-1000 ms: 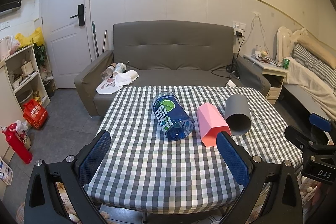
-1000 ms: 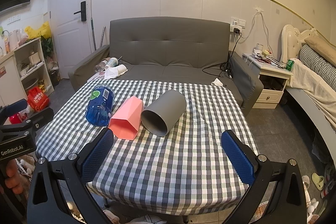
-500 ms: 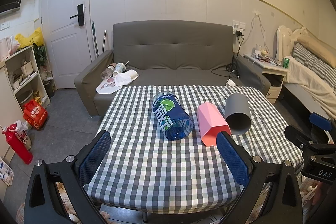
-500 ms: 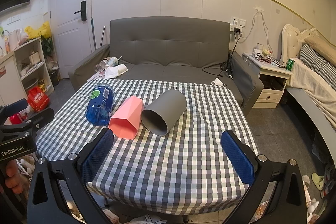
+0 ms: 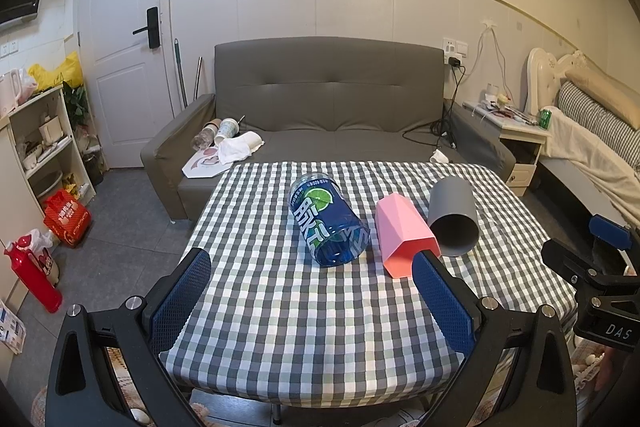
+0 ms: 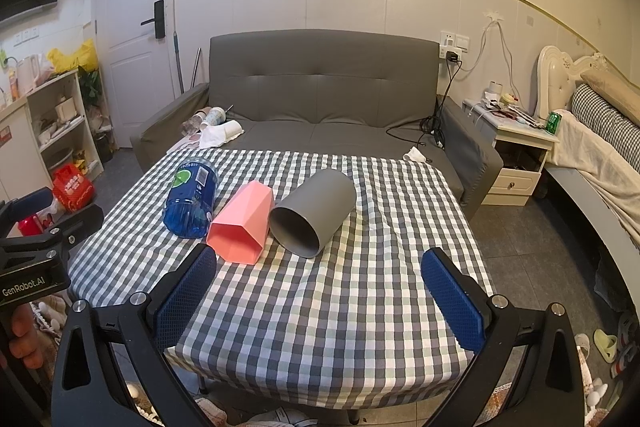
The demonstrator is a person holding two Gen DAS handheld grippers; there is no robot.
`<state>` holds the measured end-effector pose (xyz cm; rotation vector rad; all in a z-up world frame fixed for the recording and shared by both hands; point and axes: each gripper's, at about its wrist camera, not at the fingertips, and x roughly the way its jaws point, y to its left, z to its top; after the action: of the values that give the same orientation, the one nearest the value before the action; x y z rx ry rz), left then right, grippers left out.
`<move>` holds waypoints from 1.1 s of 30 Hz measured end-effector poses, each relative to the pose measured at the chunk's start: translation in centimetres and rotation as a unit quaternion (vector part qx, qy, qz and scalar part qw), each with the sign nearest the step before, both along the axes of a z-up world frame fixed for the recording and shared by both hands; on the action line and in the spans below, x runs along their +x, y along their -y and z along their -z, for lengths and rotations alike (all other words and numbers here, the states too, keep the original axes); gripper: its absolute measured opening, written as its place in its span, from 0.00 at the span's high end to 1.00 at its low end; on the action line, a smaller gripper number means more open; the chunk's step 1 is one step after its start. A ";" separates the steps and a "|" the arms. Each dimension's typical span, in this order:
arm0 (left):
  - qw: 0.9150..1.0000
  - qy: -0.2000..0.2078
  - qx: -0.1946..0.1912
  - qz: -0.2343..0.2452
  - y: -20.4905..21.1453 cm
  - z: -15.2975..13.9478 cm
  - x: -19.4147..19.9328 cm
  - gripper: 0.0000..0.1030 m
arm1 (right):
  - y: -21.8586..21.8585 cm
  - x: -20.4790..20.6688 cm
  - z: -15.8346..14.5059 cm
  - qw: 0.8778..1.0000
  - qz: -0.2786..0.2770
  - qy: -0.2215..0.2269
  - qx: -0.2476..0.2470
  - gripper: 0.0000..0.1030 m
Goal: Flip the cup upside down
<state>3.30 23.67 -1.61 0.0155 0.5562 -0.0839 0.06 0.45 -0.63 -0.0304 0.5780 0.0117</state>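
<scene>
Three cups lie on their sides on the checked table (image 5: pixel 280 307) (image 6: pixel 340 307), mouths toward me. A blue printed cup (image 5: pixel 326 219) (image 6: pixel 191 195) is at the left, a pink faceted cup (image 5: pixel 404 235) (image 6: pixel 242 223) in the middle, a grey round cup (image 5: pixel 454 215) (image 6: pixel 314 211) at the right. My left gripper (image 5: pixel 312 291) is open and empty, above the table's near edge, short of the cups. My right gripper (image 6: pixel 316 291) is open and empty, near the front edge, short of the pink and grey cups.
A grey sofa (image 5: pixel 328 119) (image 6: pixel 320 107) stands behind the table. A shelf unit (image 5: pixel 36 147) and red bags are at the left. A nightstand (image 6: pixel 516 147) and bed are at the right. Each gripper shows at the edge of the other's view.
</scene>
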 end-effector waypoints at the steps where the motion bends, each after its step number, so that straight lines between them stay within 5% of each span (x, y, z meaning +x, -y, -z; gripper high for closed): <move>1: 1.000 0.000 0.000 0.000 0.0 0.0 0.0 0.00 | 0.0 0.0 0.0 1.000 0.000 0.000 0.000 0.00; 21: 0.999 -0.033 -0.013 -0.025 -3.6 0.7 1.8 0.00 | -1.2 1.1 -0.3 1.000 -0.018 -0.019 -0.016 0.00; 33: 0.994 -0.078 -0.016 -0.078 -9.3 0.3 7.3 0.00 | -10.0 9.3 -0.8 0.989 -0.104 -0.089 -0.055 0.00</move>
<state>10.65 32.92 -1.90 -0.0666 0.7108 0.0588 9.35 10.50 0.19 -0.1994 0.7509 0.1872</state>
